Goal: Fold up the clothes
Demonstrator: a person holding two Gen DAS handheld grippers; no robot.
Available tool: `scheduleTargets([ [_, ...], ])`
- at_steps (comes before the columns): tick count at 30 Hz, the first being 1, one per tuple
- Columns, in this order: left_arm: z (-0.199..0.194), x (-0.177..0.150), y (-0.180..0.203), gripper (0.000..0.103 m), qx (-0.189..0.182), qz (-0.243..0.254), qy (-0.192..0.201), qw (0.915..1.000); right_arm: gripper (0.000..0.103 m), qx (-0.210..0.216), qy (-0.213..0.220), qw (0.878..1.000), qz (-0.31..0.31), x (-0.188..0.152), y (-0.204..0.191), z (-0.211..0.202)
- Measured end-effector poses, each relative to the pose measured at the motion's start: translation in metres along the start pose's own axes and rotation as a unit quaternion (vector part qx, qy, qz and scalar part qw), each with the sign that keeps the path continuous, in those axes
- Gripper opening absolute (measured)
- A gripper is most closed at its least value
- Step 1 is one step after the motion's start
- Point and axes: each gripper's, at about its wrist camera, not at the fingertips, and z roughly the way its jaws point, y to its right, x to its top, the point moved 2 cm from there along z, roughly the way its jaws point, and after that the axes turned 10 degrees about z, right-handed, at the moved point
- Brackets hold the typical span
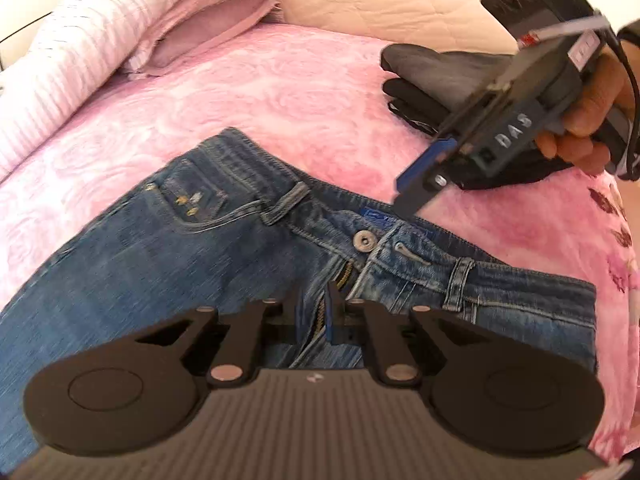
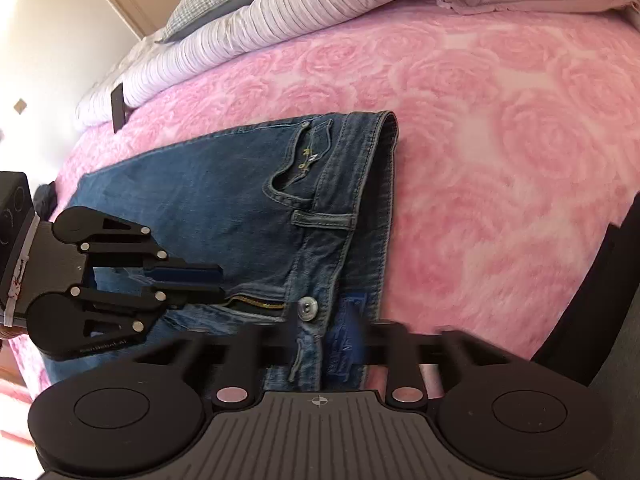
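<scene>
pink rose-patterned bedspread (image 2: 500, 128) covers the bed, with striped and mauve pillows (image 1: 132, 28) piled along its far edge. left gripper (image 1: 316, 312) hangs low over the fly of the jeans (image 1: 168, 248), its two dark fingers drawn almost together; whether any denim is pinched between them cannot be told, though the right wrist view shows the tips right at the open zipper (image 2: 256, 303). right gripper (image 1: 416, 188), held in a hand (image 1: 588, 120), hovers just past the waistband with its blue-padded jaws partly spread and nothing between them. in its own view the fingers are a dark blur on either side of the metal button (image 2: 307, 306). the jeans lie flat on the bedspread, front up, unbuttoned, waistband toward the middle of the bed and legs running off toward the person. beyond the right gripper sits a stack of dark folded clothes (image 1: 432, 72), resting on the bedspread well apart from the jeans.
</scene>
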Motion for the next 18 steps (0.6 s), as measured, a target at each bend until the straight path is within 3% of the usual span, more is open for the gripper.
scheduleTargets([
  [7, -0.062, -0.052, -0.002, 0.009, 0.062, -0.044, -0.050, 0.9958, 0.049, -0.035, -0.031, 0.995, -0.089, -0.018, -0.018, 0.029],
  [9, -0.082, -0.075, -0.006, 0.011, 0.077, -0.060, -0.077, 0.9922, 0.049, -0.025, -0.030, 0.995, -0.093, -0.017, -0.022, 0.030],
  [15, -0.117, -0.132, -0.031, 0.016, 0.120, -0.093, -0.141, 0.9783, 0.049, -0.063, -0.040, 0.989, -0.125, -0.015, -0.028, 0.050],
  [18, -0.136, -0.144, -0.041, 0.016, 0.127, -0.114, -0.140, 0.9753, 0.050, -0.095, -0.023, 0.985, -0.145, -0.015, -0.049, 0.039],
])
